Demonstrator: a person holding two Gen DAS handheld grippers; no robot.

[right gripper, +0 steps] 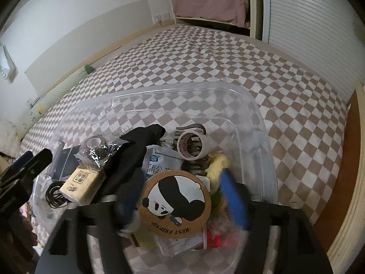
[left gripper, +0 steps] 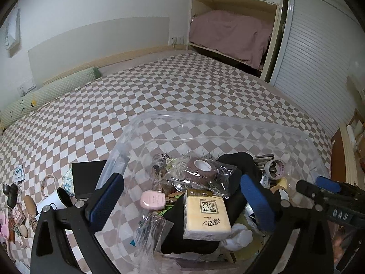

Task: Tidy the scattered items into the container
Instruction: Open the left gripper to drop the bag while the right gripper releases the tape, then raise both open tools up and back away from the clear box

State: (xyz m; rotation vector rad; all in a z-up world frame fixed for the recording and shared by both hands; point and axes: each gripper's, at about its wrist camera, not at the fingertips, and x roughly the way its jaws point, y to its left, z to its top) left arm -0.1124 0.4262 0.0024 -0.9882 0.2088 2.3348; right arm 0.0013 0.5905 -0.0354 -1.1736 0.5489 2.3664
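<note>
Panda coaster (right gripper: 174,204) between spread jaws.

Container (left gripper: 228,123) sat on the bed (left gripper: 182,86), low and centre in both views. Inside it, in the left wrist view: tissue pack (left gripper: 206,214) at lower centre, wrapped bandage roll (left gripper: 200,167) just behind, small bottle (left gripper: 152,200) to the left, tape roll (left gripper: 275,169) at the right. In the right wrist view: panda coaster (right gripper: 174,202) at lower centre atop the pile, tape roll behind it, tissue pack to the left. Outside the container, at lower left of the left wrist view: cup (left gripper: 58,201), bangle (left gripper: 49,185), scattered small items (left gripper: 16,210). Bolster (left gripper: 50,93) along the bed's upper-left edge.
</note>
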